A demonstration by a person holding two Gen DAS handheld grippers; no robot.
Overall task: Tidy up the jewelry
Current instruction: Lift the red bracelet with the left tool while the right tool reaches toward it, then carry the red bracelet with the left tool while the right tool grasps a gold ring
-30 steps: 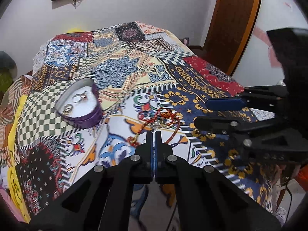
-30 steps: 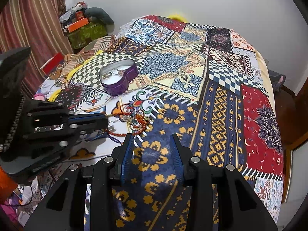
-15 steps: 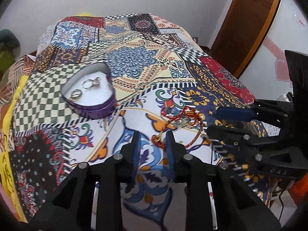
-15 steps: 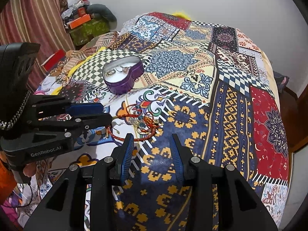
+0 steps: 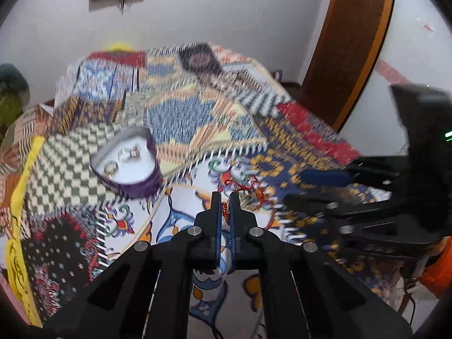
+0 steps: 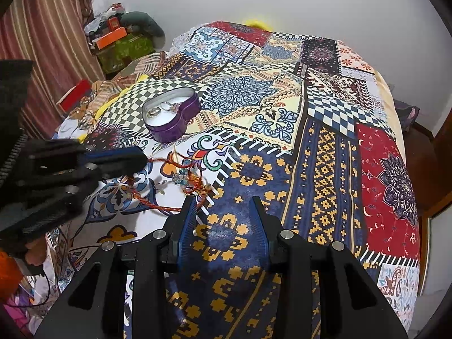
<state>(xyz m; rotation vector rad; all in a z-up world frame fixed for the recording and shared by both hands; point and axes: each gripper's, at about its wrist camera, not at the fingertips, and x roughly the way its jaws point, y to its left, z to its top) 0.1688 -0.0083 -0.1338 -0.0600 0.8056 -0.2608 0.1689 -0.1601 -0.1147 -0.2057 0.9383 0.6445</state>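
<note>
A bed fills a bedroom with white walls, covered by a patchwork bedspread [image 6: 325, 147] of checkered, floral and geometric panels in blue, red, yellow and white. A brown wooden door [image 5: 353, 42] stands to one side, a striped curtain [image 6: 42, 42] hangs on the other, and a heap of boxes and clothes [image 6: 121, 36] sits in the corner by the curtain.

A purple heart-shaped tin [image 6: 172, 114] rests open on the bedspread, at the edge of the green-and-white checkered panel. On its white lining lie a few silver rings [image 6: 162, 108]. Near the tin, on the white panel with orange and blue swirls, lies a red-orange cord bracelet [image 6: 180, 180] with small beads and charms, its loops spread loosely over the cloth.

The left gripper [image 5: 225, 206] is nearly closed, its blue-lined fingers pinching one end of the cord bracelet, a short piece of twisted red cord showing in the narrow gap between them. In the right wrist view the cord runs out from this gripper's tip to the rest of the bracelet on the bed. The left wrist view is blurred, so finer detail of the grasp is unclear.

The right gripper [image 6: 223, 209] is spread wide and holds nothing; it hovers over the dark blue panel with yellow flowers, its left finger just beside the tasselled end of the bracelet.
</note>
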